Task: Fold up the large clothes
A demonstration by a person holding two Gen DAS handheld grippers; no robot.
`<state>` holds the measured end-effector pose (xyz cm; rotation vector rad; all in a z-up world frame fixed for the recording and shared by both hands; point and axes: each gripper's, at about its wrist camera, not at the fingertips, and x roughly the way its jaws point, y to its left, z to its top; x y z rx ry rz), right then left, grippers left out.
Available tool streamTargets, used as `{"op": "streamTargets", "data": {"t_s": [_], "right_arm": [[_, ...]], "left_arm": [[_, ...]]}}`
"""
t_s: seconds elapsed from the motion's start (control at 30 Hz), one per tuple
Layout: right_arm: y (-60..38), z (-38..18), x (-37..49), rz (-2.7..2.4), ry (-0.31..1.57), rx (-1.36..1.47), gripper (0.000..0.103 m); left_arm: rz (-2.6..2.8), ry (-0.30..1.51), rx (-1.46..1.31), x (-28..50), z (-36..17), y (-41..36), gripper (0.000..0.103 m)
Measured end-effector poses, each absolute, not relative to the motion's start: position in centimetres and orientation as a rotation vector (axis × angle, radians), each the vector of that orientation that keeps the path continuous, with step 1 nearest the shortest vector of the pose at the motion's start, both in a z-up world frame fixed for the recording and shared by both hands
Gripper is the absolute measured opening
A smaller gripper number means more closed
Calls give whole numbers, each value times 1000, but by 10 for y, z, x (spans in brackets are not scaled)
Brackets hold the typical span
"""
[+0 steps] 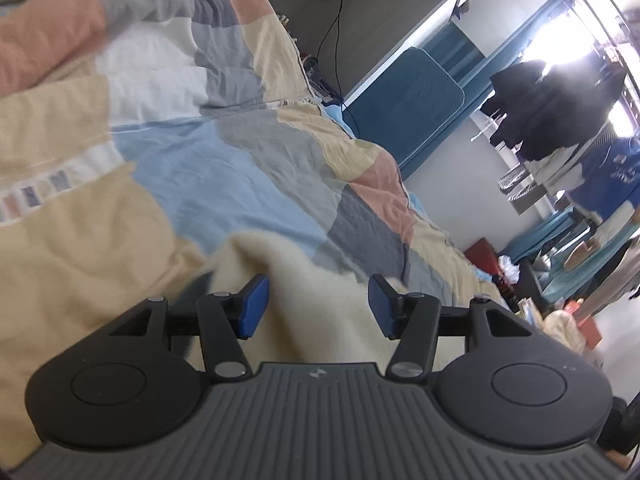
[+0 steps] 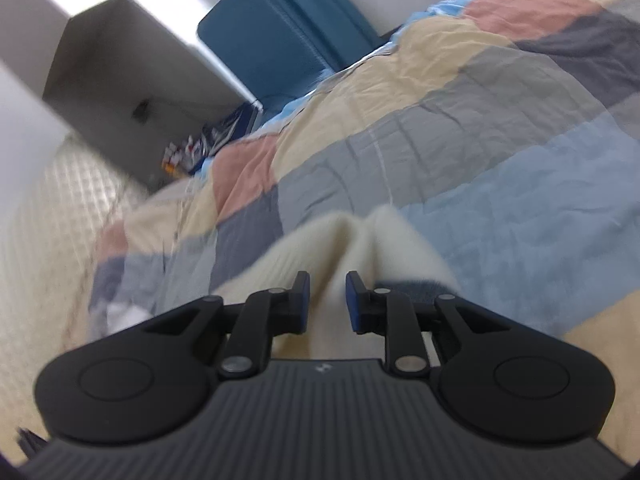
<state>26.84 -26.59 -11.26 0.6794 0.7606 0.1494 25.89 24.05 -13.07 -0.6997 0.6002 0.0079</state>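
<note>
In the left wrist view, the left gripper [image 1: 318, 306] sits low in the frame with its jaws wide apart; the cream sweater [image 1: 304, 280] bunches up between and under them, but the blue pads [image 1: 254, 306] do not press it. It looks let go, or not yet taken. The sweater lies on a patchwork quilt [image 1: 192, 160] that fills the left and centre of that frame; the quilt's edge runs down the right, with a blue panel [image 1: 408, 108] and hanging clothes [image 1: 560, 112] beyond.

In the right wrist view, the right gripper [image 2: 328, 302] stands narrowly parted, a ridge of the sweater [image 2: 360, 244] rising between the pads [image 2: 354, 300]; whether they pinch it I cannot tell. Open quilt [image 2: 480, 140] stretches to the upper right, a white cabinet [image 2: 132, 80] upper left.

My judgement: a fold is between grips. Next, both grippers need a firm hold on an edge, with the fold carried across the open quilt, away from the bed's edge.
</note>
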Motion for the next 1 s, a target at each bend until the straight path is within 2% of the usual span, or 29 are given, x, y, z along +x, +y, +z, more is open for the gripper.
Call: {"op": "streamTargets", "data": {"t_s": [0.03, 0.1, 0.3, 0.47, 0.63, 0.77, 1.0], "right_arm": [[-259, -110, 265, 145, 753, 633, 38], [-245, -106, 261, 134, 752, 530, 44], [-213, -104, 266, 147, 757, 314, 45], [-195, -108, 281, 135, 765, 205, 45], [-186, -106, 313, 128, 771, 171, 45], [-184, -116, 339, 127, 792, 121, 41], [-193, -139, 355, 120, 826, 147, 41]], "left_arm": [[3, 604, -690, 254, -130, 240, 61], [-3, 631, -657, 247, -128, 237, 60], [-56, 698, -675, 247, -142, 231, 59], [-139, 675, -861, 253, -157, 246, 59], [-236, 637, -977, 274, -163, 251, 59], [-253, 634, -982, 297, -170, 249, 59], [-213, 589, -936, 316, -170, 254, 60]]}}
